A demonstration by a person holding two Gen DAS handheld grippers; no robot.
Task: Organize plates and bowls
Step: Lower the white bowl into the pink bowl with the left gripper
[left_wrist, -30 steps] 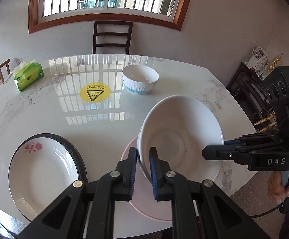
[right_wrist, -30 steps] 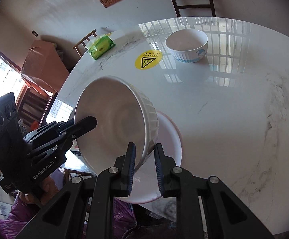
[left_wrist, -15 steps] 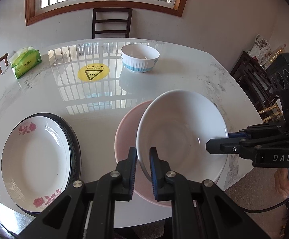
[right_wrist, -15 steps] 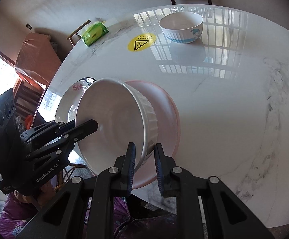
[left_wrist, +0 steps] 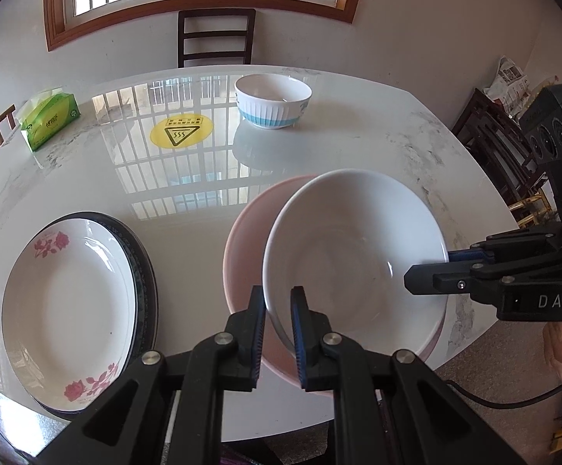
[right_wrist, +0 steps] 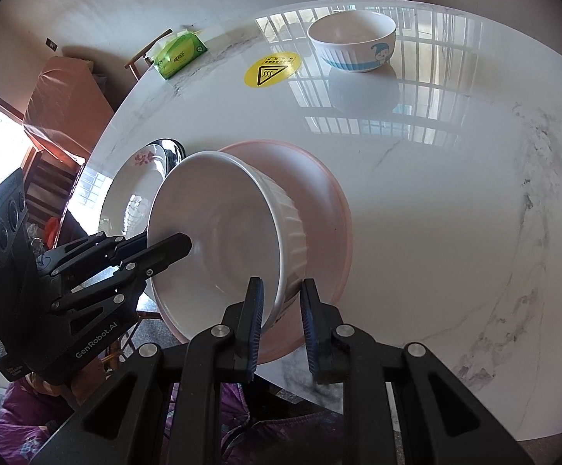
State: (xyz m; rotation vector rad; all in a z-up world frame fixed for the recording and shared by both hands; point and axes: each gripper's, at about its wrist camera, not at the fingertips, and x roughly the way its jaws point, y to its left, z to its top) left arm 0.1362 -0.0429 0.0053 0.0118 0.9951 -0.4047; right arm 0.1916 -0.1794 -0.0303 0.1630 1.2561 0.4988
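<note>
A large white ribbed bowl (left_wrist: 354,248) (right_wrist: 219,232) is held over a pink plate (left_wrist: 246,240) (right_wrist: 319,201) near the table's front edge. My left gripper (left_wrist: 278,310) is shut on the bowl's near rim. My right gripper (right_wrist: 279,302) is shut on the opposite rim and shows in the left wrist view (left_wrist: 428,271). A white flowered plate (left_wrist: 68,310) lies on a dark plate at the left. A white bowl with a blue band (left_wrist: 273,100) (right_wrist: 352,46) stands at the far side.
A green tissue pack (left_wrist: 48,120) lies at the far left of the white marble table (left_wrist: 358,147). A yellow warning sticker (left_wrist: 181,131) is on the tabletop. A wooden chair (left_wrist: 215,38) stands behind the table under the window.
Both grippers have carried the white bowl along with the view tilting down. The pink plate now shows more fully beneath and left of the bowl. Both grips are unchanged.
</note>
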